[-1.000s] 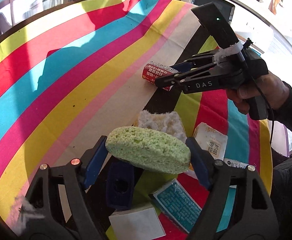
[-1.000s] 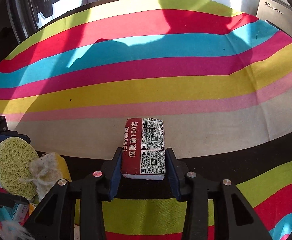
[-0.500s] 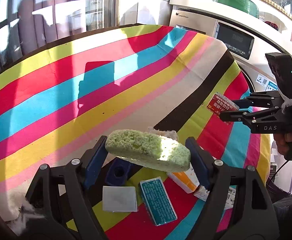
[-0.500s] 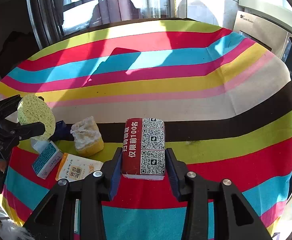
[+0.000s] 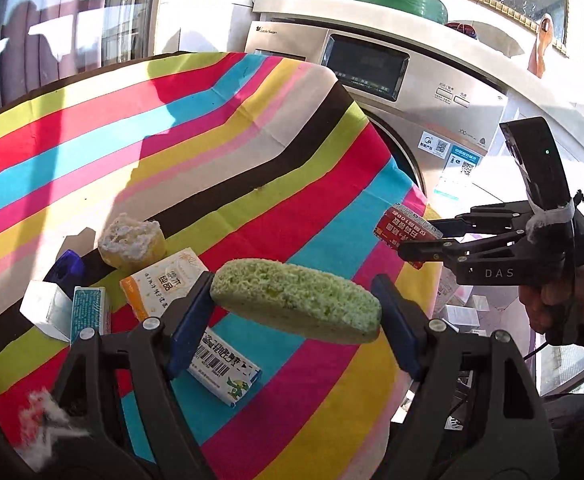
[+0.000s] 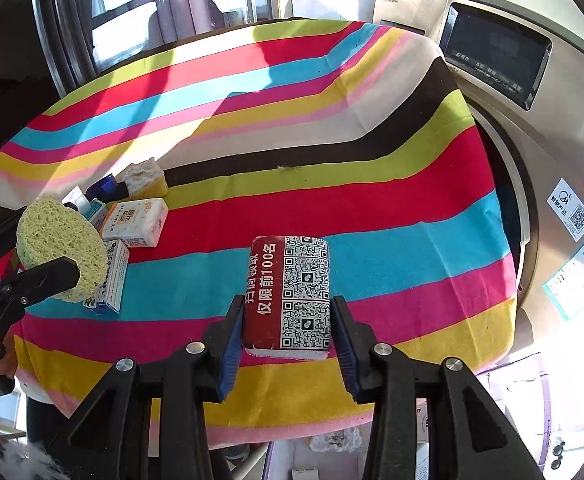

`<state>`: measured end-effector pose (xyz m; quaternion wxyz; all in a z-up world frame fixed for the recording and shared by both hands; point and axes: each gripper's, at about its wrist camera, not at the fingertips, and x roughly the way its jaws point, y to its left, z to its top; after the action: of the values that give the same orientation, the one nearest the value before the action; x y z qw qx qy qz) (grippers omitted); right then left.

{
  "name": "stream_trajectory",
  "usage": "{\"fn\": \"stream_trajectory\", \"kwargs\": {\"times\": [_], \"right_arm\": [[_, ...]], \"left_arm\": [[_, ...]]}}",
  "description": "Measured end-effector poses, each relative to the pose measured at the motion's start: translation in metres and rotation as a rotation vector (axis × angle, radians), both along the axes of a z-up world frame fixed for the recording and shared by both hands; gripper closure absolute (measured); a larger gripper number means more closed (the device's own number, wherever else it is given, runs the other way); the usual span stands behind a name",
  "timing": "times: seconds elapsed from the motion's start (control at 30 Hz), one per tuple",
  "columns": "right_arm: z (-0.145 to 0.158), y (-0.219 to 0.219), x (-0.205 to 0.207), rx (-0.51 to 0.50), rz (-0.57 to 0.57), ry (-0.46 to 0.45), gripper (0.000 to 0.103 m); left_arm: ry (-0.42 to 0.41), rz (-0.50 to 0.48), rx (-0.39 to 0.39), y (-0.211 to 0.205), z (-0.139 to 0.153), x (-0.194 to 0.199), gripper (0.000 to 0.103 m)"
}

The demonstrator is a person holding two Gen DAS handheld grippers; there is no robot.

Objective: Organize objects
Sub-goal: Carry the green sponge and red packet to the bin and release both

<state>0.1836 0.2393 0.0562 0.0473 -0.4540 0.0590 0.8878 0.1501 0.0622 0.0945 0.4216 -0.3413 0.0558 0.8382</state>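
Note:
My left gripper (image 5: 296,304) is shut on a flat green sponge (image 5: 296,300) and holds it high above the striped table (image 5: 211,152). The sponge also shows in the right wrist view (image 6: 59,248). My right gripper (image 6: 285,320) is shut on a red tissue pack with QR codes (image 6: 287,292), held above the table's near edge. That pack shows in the left wrist view (image 5: 406,226) at the right, past the table's edge. A yellow scrub sponge (image 5: 131,242), an orange-white tissue pack (image 5: 163,282), a blue-green box (image 5: 87,314) and a barcode box (image 5: 225,368) lie on the cloth.
A silver washing machine (image 6: 532,80) stands right behind the table. A dark blue cap (image 5: 67,272) and a white box (image 5: 45,312) lie by the boxes at the left. Boxes and papers lie on the floor (image 5: 460,312) past the table's edge. Windows are beyond the far side.
Both grippers have risen and pulled back from the table with their loads. The table looks smaller and farther; the washing machine has come into view.

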Motion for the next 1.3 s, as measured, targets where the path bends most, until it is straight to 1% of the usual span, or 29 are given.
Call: {"fn": "stream_trajectory", "kwargs": {"times": [0.13,0.2,0.3,0.4,0.47,0.63,0.73,0.8,0.87,0.97,1.1,1.17,1.23,1.3], "right_arm": [[-0.006,0.021,0.036,0.006,-0.057,-0.02,0.061],[-0.011,0.032,0.054,0.026,-0.091,-0.032,0.061],[-0.022,0.048,0.077,0.054,-0.137,-0.063,0.061],[-0.036,0.061,0.1,0.058,-0.18,-0.093,0.061],[-0.045,0.069,0.114,0.057,-0.213,-0.11,0.061],[-0.067,0.082,0.138,0.082,-0.27,-0.159,0.061],[-0.079,0.089,0.145,0.102,-0.288,-0.191,0.061],[-0.086,0.094,0.147,0.101,-0.301,-0.208,0.061],[-0.092,0.096,0.149,0.1,-0.32,-0.227,0.06],[-0.096,0.099,0.15,0.108,-0.338,-0.25,0.06],[-0.099,0.095,0.15,0.108,-0.327,-0.261,0.058],[-0.099,0.094,0.15,0.107,-0.329,-0.261,0.055],[-0.097,0.093,0.148,0.112,-0.33,-0.259,0.042],[-0.095,0.092,0.145,0.115,-0.33,-0.247,0.038]], "left_arm": [[-0.048,-0.053,-0.006,0.037,-0.009,0.03,0.022],[-0.079,-0.07,-0.001,0.053,-0.015,0.044,0.022],[-0.121,-0.089,-0.018,0.078,-0.027,0.065,0.022],[-0.162,-0.101,-0.067,0.103,-0.042,0.083,0.022],[-0.179,-0.103,-0.118,0.119,-0.054,0.093,0.022],[-0.177,-0.121,-0.22,0.15,-0.073,0.112,0.022],[-0.171,-0.12,-0.269,0.16,-0.082,0.117,0.022],[-0.169,-0.107,-0.287,0.164,-0.086,0.118,0.019],[-0.159,-0.087,-0.302,0.166,-0.089,0.12,0.004],[-0.144,-0.074,-0.319,0.166,-0.09,0.122,0.002],[-0.144,-0.077,-0.323,0.165,-0.09,0.123,0.001],[-0.142,-0.078,-0.322,0.164,-0.089,0.123,0.001],[-0.137,-0.071,-0.324,0.163,-0.087,0.124,0.001],[-0.129,-0.064,-0.327,0.163,-0.086,0.123,0.001]]}}
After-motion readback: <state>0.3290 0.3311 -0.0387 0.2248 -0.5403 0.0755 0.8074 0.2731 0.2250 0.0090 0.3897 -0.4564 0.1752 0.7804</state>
